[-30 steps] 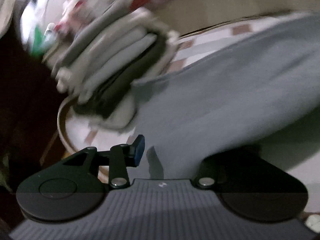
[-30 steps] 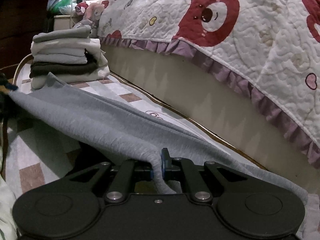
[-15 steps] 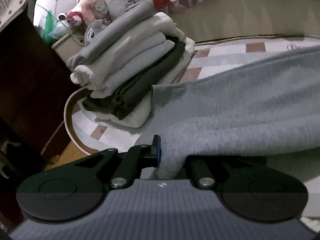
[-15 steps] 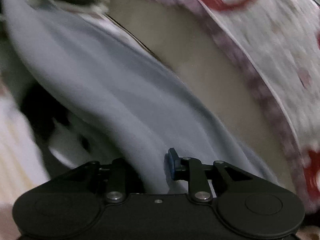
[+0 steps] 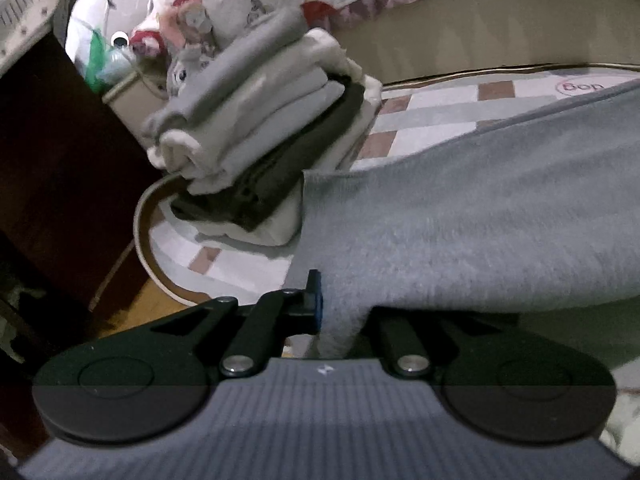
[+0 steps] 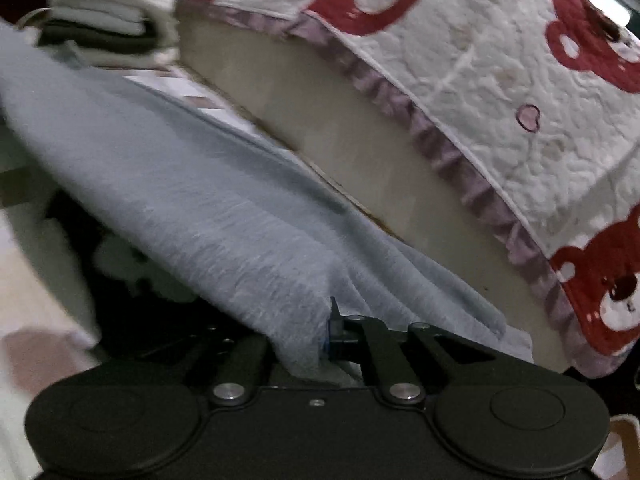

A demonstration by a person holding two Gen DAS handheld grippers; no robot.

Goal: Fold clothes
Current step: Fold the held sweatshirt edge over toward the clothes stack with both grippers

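A grey-blue fleece garment stretches between both grippers above a checked play mat. My left gripper is shut on one end of it; only the left finger shows, the cloth covers the other. In the right wrist view the same garment runs up to the left, and my right gripper is shut on a bunched fold, with cloth draped over its left finger. A stack of folded clothes in grey, cream and black sits on the mat behind the left gripper.
A bed with a white quilt printed with red bears and a beige mattress side runs along the right. Dark wooden furniture stands at the left, with soft toys behind the stack. The mat's rim curves near the wooden floor.
The left gripper closed on the garment's end and lifted it. The right gripper briefly opened, shifted along the cloth and closed on it again; the garment now hangs raised between them.
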